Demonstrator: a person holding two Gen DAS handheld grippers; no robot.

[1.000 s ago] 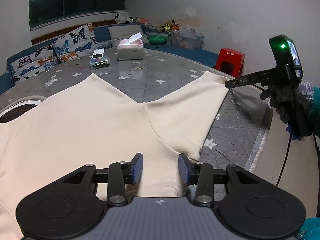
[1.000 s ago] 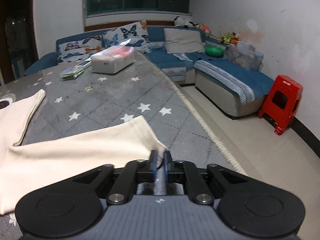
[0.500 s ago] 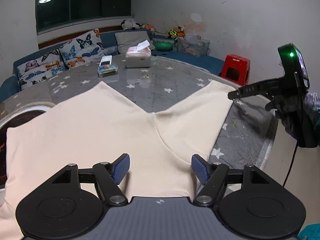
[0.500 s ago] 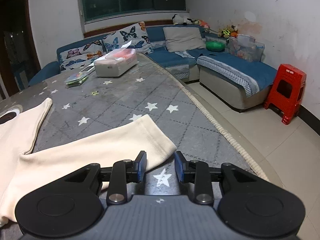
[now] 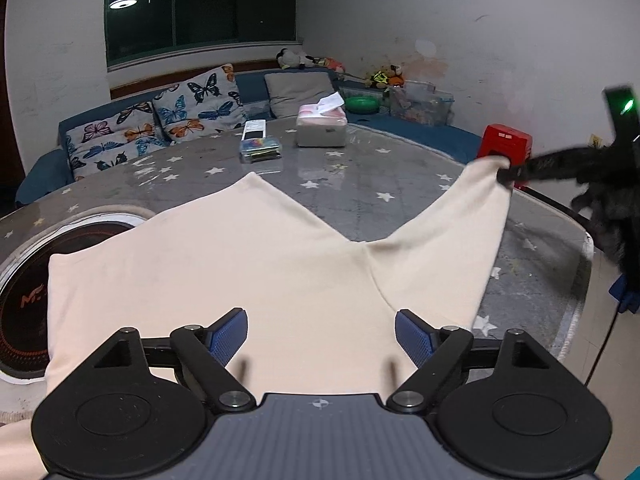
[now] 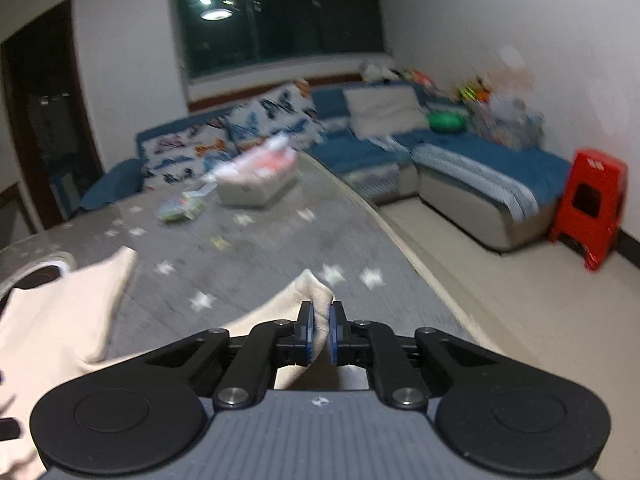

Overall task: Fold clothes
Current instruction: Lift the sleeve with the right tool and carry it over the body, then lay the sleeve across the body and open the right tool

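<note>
— What does the left wrist view show?

— The left claw point(image 5: 321, 334) stands wide open, and nothing is between its blue pads point(image 5: 228, 334). It is above the near part of a cream garment point(image 5: 224, 264), which lies spread on the grey surface point(image 5: 360, 184) printed with white stars. At the far right, the right claw point(image 5: 505, 174) has the end of one cream sleeve pinched and lifted off the surface. A green light shines on top of that tool.

— Is there any writing to read?

— Only a little. At the left edge a round dark panel point(image 5: 20, 312) is set in the surface, with orange letters on it; I can read something like "M", the rest is too small. Farther back are a tissue box point(image 5: 321, 130) and a small flat pack point(image 5: 260, 148); I cannot read their labels. Behind them is a blue sofa point(image 5: 420, 130) with butterfly cushions point(image 5: 198, 106), and a red stool point(image 5: 506, 144) stands beside the sleeve end.

— And the right wrist view?

— It is blurred. The right claw point(image 6: 320, 330) is nearly closed, with the sleeve end point(image 6: 314, 292) of the cream garment held between the pads. The rest of the garment point(image 6: 52, 312) is at the left on the surface point(image 6: 280, 248). The red stool point(image 6: 588, 208) is on the floor at the right. No writing can be read here.
</note>
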